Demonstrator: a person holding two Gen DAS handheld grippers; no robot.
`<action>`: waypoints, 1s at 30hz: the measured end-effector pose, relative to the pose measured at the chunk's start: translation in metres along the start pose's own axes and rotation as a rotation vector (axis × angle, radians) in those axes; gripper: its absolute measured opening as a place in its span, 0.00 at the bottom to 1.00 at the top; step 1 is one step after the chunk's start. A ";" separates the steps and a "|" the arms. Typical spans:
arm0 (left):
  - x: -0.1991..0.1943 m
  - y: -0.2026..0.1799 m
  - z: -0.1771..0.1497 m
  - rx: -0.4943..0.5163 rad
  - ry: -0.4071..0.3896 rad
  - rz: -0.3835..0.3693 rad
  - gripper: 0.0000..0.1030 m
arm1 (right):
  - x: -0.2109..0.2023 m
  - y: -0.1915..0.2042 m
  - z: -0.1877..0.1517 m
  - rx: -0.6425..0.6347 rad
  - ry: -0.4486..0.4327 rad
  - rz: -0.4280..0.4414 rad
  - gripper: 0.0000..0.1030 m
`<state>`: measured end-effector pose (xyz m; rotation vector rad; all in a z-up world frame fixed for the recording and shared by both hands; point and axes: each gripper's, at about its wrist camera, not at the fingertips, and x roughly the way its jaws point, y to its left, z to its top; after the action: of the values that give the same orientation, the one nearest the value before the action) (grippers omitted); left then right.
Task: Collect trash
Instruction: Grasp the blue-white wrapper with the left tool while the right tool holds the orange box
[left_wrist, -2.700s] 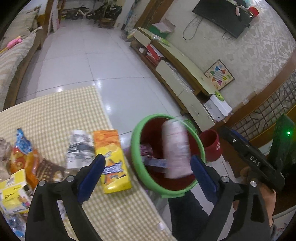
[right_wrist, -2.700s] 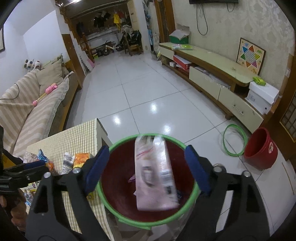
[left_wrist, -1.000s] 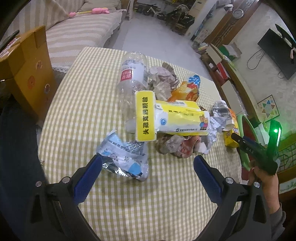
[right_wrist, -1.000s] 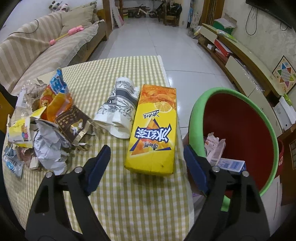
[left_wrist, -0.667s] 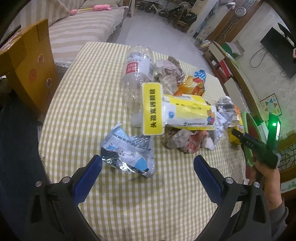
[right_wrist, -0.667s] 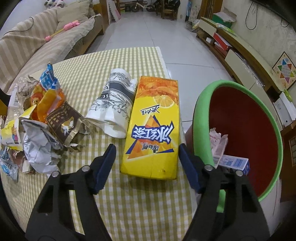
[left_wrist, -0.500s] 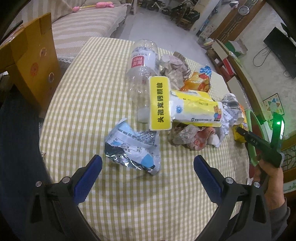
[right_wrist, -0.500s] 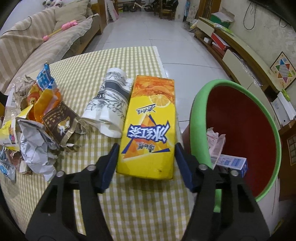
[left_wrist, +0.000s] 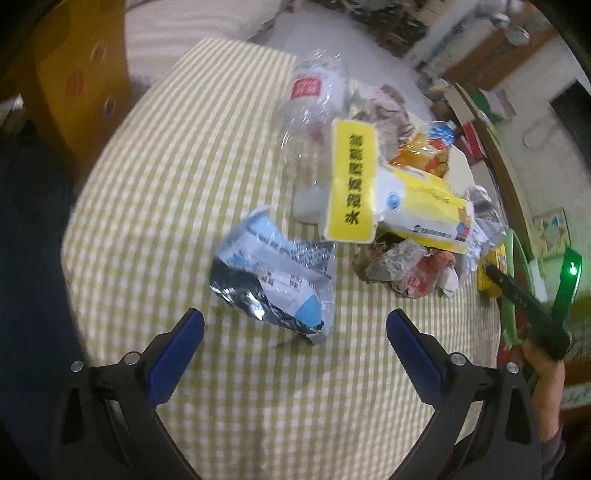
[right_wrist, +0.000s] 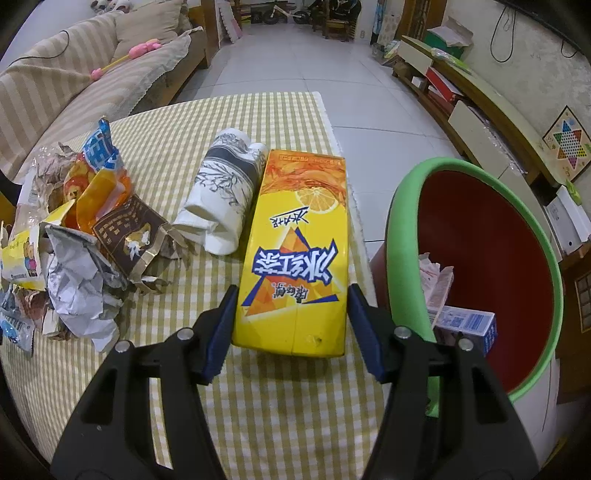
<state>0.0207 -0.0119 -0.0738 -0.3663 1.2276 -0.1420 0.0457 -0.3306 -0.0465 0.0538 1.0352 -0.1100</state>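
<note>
Trash lies on a checked tablecloth (left_wrist: 177, 177). My left gripper (left_wrist: 295, 325) is open, just short of a crumpled silver and blue wrapper (left_wrist: 273, 273). Behind the wrapper lie a yellow and white carton (left_wrist: 384, 199) and a clear plastic bottle (left_wrist: 314, 107). My right gripper (right_wrist: 290, 295) has its blue pads on both sides of the near end of a yellow and orange drink carton (right_wrist: 299, 251) lying flat on the table; they look to be touching its sides. A red bin with a green rim (right_wrist: 410, 221) stands right of the table edge with some trash inside.
A white patterned paper roll (right_wrist: 225, 192) lies left of the drink carton. Crumpled paper and snack wrappers (right_wrist: 92, 236) are piled further left. A sofa (right_wrist: 74, 85) is behind the table, a low cabinet (right_wrist: 480, 110) along the right wall. A yellow box (left_wrist: 81, 81) stands left of the table.
My right gripper's pads have narrowed from wide open to the drink carton's sides and moved forward. My left gripper has come closer to the silver and blue wrapper.
</note>
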 end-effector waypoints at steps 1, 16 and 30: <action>0.003 0.000 -0.001 -0.014 -0.002 0.007 0.92 | 0.000 -0.001 0.000 -0.002 0.000 0.001 0.55; 0.015 0.003 0.014 -0.128 -0.078 0.062 0.55 | -0.008 0.006 -0.009 -0.013 -0.007 0.024 0.55; -0.008 -0.019 0.020 0.019 -0.106 0.022 0.26 | -0.031 0.002 -0.018 0.023 -0.034 0.074 0.54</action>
<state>0.0380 -0.0229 -0.0542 -0.3392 1.1244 -0.1137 0.0153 -0.3246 -0.0293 0.1107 0.9965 -0.0556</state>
